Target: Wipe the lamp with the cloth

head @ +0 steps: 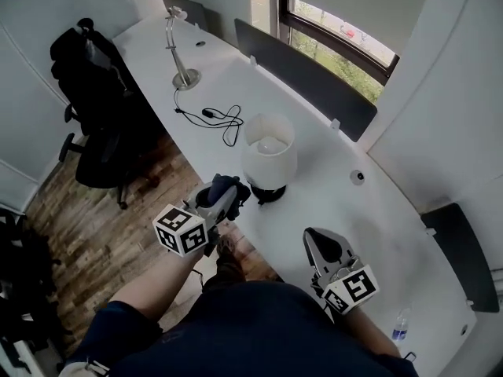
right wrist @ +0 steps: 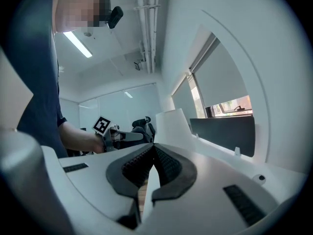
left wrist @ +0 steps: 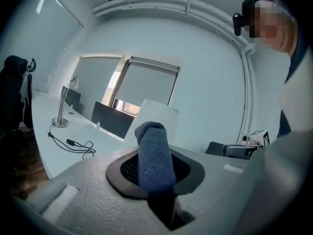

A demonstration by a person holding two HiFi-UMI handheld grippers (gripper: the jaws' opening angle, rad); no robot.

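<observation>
Left tool [head: 226, 201] was clamped on rolled blue terry cloth [head: 222, 185] just beside white-shaded table lamp [head: 269, 154], right tool [head: 314, 240] closed, empty; wiping seemingly unstarted.

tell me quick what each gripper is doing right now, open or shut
Left gripper: shut on the blue cloth.
Right gripper: shut, nothing between its jaws.
</observation>
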